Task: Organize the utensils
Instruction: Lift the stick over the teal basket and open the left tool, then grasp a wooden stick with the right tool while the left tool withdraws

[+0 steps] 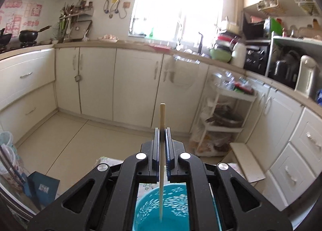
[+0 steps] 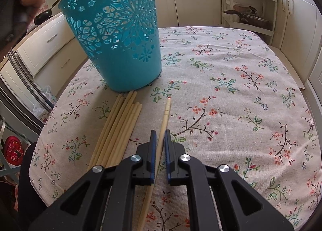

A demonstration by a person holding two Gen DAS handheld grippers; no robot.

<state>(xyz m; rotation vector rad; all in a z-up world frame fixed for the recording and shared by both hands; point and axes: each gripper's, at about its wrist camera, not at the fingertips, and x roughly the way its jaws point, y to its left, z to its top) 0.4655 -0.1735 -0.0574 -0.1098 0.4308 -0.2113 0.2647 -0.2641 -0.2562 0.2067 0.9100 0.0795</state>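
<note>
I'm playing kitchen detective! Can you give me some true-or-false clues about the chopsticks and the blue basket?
1. The left gripper is holding one chopstick. True.
2. The blue basket is lying on its side. False: it stands upright on the flowered tablecloth.
3. A bunch of chopsticks lies on the cloth in front of the basket. True.
4. The right gripper is wide open with nothing between its fingers. False: it is closed on a single chopstick lying apart from the bunch.
5. The tablecloth is plain white. False: it has little flowers and branches.
</note>
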